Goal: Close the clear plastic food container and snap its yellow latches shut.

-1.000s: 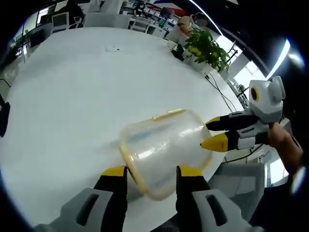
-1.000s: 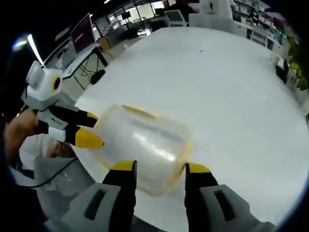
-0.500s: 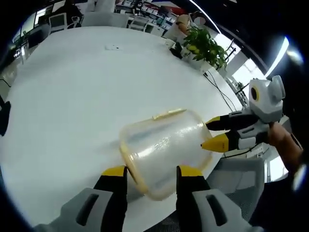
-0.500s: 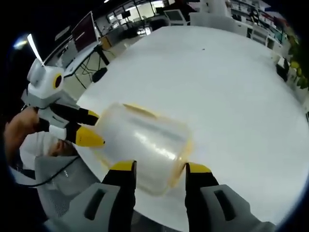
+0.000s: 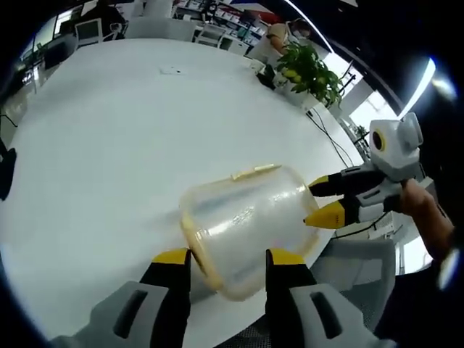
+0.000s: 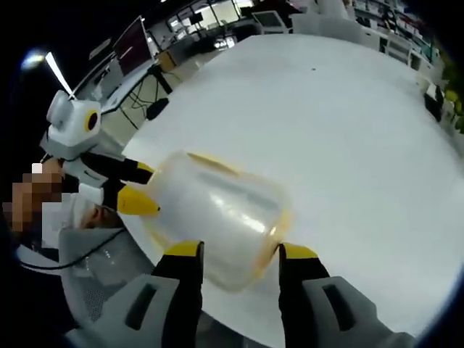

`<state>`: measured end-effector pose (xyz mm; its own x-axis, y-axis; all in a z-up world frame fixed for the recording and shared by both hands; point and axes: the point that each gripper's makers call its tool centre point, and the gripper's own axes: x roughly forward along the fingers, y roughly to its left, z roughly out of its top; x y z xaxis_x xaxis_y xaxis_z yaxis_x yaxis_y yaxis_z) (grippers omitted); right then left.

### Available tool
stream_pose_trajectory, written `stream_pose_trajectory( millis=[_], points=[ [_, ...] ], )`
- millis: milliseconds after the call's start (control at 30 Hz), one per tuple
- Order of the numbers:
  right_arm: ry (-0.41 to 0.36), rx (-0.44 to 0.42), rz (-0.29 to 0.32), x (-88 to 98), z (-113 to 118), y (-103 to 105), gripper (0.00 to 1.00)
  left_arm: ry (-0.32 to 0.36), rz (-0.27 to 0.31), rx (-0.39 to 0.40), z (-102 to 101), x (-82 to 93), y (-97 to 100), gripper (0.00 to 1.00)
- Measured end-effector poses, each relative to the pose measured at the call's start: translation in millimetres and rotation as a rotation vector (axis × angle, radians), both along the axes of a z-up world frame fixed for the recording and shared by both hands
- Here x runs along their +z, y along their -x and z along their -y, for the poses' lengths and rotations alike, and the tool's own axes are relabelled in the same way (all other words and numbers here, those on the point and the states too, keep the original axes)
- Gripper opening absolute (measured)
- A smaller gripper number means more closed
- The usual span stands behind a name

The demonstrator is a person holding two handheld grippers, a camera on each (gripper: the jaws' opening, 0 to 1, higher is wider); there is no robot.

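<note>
A clear plastic food container with a pale yellow rim (image 5: 243, 228) lies on a large round white table (image 5: 109, 138), close to the table's near edge. In the left gripper view the left gripper (image 5: 221, 262), grey with yellow-tipped black jaws, stands with its jaws set wide apart on either side of the container's nearest end; whether the tips touch the plastic cannot be told. A yellow latch (image 5: 254, 171) shows as a narrow strip on the container's far edge. The right gripper (image 5: 317, 201) comes in at the container's right side, its two yellow tips parted a little, the lower tip just against the container wall, a hand (image 5: 424, 210) behind it.

In the right gripper view the same container (image 6: 217, 214) lies between that gripper's own wide-set jaws (image 6: 232, 254), and the left gripper (image 6: 141, 187) reaches the container's left end. A potted green plant (image 5: 312, 72) stands beyond the container at the table's far edge. Desks and monitors (image 6: 138, 47) stand beyond the table.
</note>
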<state>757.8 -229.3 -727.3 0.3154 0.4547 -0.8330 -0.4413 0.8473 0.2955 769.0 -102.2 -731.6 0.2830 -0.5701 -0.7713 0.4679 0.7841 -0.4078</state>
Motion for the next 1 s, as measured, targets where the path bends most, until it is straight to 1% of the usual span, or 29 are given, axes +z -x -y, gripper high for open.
stream_pose_trajectory(
  millis=[100, 167, 333, 467, 600, 767, 800, 867, 1000],
  points=[
    [0.001, 0.032, 0.003, 0.0, 0.7, 0.7, 0.38, 0.006, -0.003, 0.000, -1.2, 0.4, -0.2, 0.33],
    [0.017, 0.069, 0.018, 1.2, 2.2, 1.4, 0.37, 0.005, 0.001, -0.007, -1.6, 1.2, 0.5, 0.32],
    [0.063, 0.170, 0.070, 5.0, 4.0, 1.8, 0.35, 0.003, 0.006, -0.023, -3.7, 4.1, -1.1, 0.32],
    [0.094, 0.239, 0.118, 7.4, 4.0, -0.3, 0.35, -0.024, 0.033, -0.053, -6.4, 9.6, -4.2, 0.32],
    [0.112, 0.280, 0.142, 10.8, 4.2, -1.7, 0.35, -0.060, 0.073, -0.111, -7.2, 15.7, -5.0, 0.33],
    [0.124, 0.337, 0.191, 18.0, 3.1, -7.3, 0.34, -0.086, 0.108, -0.165, -5.9, 21.0, -5.2, 0.32],
    [0.122, 0.353, 0.208, 20.0, 1.6, -9.0, 0.33, -0.089, 0.127, -0.187, -4.6, 22.8, -5.5, 0.32],
    [0.117, 0.382, 0.218, 21.9, -1.4, -9.8, 0.32, -0.090, 0.145, -0.225, -1.0, 25.5, -3.6, 0.31],
    [0.104, 0.422, 0.215, 22.1, -6.8, -10.7, 0.29, -0.104, 0.178, -0.303, 5.7, 27.3, -1.3, 0.28]
  ],
)
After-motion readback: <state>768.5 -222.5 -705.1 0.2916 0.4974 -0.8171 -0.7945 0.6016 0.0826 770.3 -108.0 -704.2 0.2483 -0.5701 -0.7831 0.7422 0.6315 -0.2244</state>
